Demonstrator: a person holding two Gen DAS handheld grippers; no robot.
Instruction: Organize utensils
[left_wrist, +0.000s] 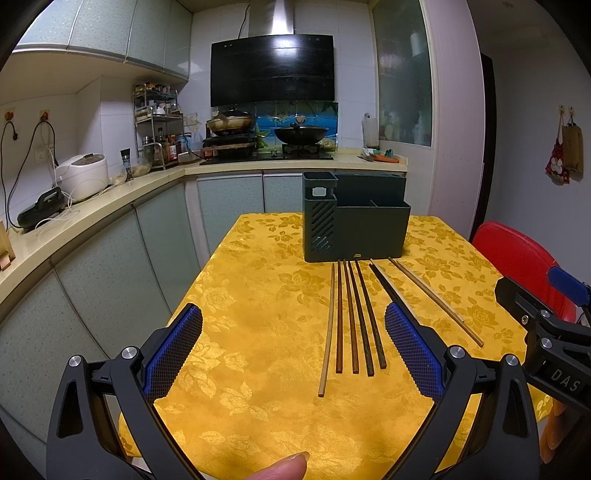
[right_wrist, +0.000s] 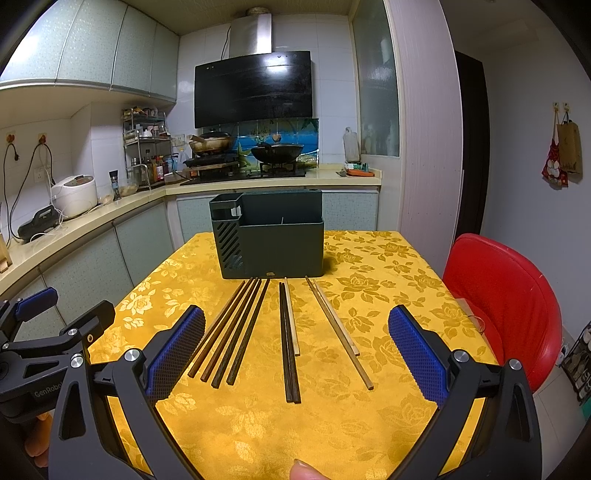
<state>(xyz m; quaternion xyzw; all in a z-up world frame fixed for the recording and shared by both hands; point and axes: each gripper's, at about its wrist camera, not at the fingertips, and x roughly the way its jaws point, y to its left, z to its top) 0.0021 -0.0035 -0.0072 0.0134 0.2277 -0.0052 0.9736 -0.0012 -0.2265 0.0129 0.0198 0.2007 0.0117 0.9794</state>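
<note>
Several chopsticks (left_wrist: 354, 317) lie side by side on the yellow tablecloth (left_wrist: 258, 295), pointing at a dark green utensil holder (left_wrist: 356, 229) at the table's far end. In the right wrist view the chopsticks (right_wrist: 236, 328) lie in groups: several brown ones on the left, a dark pair with a pale one (right_wrist: 288, 343) in the middle, a pale pair (right_wrist: 338, 328) on the right, before the holder (right_wrist: 273, 240). My left gripper (left_wrist: 293, 354) is open and empty, above the table left of the chopsticks. My right gripper (right_wrist: 295, 354) is open and empty above their near ends.
A red chair (right_wrist: 506, 295) stands at the table's right edge. A kitchen counter (left_wrist: 92, 206) with a rice cooker (left_wrist: 83, 175) runs along the left. Stove with pans (left_wrist: 266, 136) sits behind the table. The right gripper's body shows in the left wrist view (left_wrist: 546, 332).
</note>
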